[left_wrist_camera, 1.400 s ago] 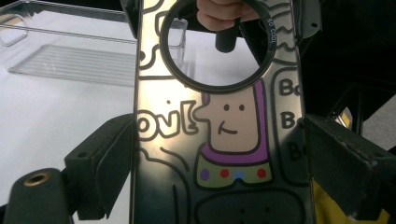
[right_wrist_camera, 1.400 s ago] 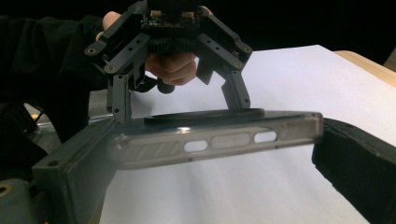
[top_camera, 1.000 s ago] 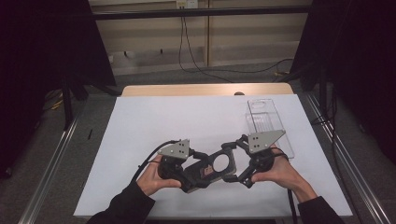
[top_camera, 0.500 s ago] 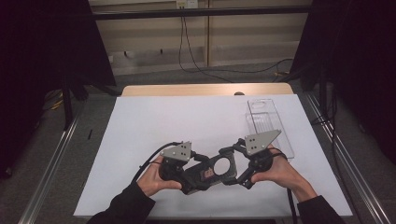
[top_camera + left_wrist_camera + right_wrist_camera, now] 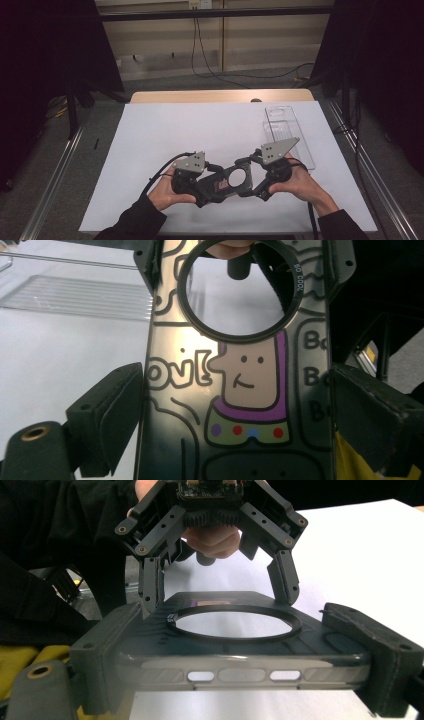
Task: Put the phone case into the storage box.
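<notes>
One phone case (image 5: 227,182), black with a ring and cartoon print, held above the tabletop's near edge. Our left gripper (image 5: 202,187) and right gripper (image 5: 250,186) both have jaws closed on its sides. We judge uneven pull could twist it loose. One clear tray (image 5: 300,150) at the right edge.

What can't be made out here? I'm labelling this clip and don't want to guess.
- Phone case, high view: too small and dark there to read its drawings.
- Left gripper, left gripper view: gaps show beside the case, so its grip is uncertain.
- Case's lower end, left gripper view: cut off by the bottom edge.
- Clear tray, high view: too transparent to tell its contents.
</notes>
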Available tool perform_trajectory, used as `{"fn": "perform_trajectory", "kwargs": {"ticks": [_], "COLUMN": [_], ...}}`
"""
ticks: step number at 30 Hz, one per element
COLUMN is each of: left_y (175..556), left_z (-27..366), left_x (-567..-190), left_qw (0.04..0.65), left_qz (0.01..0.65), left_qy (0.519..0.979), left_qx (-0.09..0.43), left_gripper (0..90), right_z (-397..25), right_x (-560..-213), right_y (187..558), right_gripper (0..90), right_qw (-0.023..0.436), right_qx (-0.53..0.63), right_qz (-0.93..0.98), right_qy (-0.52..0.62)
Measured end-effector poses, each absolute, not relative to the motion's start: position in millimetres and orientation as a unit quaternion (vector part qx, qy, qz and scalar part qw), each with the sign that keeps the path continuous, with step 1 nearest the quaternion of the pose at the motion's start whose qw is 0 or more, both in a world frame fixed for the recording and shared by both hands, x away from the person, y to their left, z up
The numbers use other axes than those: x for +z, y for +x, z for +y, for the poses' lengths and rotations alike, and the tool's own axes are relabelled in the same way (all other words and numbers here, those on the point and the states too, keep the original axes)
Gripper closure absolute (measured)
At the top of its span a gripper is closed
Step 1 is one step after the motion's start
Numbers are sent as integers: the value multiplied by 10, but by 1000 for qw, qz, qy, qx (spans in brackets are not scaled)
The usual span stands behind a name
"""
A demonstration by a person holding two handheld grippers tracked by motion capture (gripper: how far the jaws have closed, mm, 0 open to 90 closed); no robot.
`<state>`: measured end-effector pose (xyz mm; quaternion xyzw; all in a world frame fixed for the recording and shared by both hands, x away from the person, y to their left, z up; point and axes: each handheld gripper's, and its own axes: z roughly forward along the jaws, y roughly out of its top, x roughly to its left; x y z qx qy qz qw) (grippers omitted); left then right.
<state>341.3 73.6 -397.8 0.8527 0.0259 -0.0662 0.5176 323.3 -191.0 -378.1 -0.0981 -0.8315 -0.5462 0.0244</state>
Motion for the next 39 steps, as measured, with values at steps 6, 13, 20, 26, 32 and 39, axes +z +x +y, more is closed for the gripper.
{"fn": "perform_trajectory", "kwargs": {"ticks": [6,13,20,26,32,39], "left_y": [3410,3375,3391,3407,3414,3394], "left_z": [734,754,820,891,1002,1177], "left_x": [-4007,-3996,-3975,-3965,-3979,-4002], "left_qw": [516,515,523,524,521,522], "left_qz": [49,65,94,119,158,204], "left_qy": [853,854,847,843,837,824], "left_qx": [-59,-29,-16,15,51,86], "left_gripper": [43,48,27,46,27,39], "right_z": [-1929,-1977,-2044,-2095,-2154,-2217], "right_x": [-3780,-3786,-3779,-3759,-3724,-3702], "right_y": [3245,3273,3313,3347,3359,3376], "right_gripper": [118,118,118,119,118,119], "right_qw": [22,15,8,-4,-18,-31], "right_qx": [-539,-537,-531,-530,-529,-528], "right_qz": [-835,-833,-833,-828,-823,-816], "right_qy": [-109,-132,-156,-183,-208,-233]}}
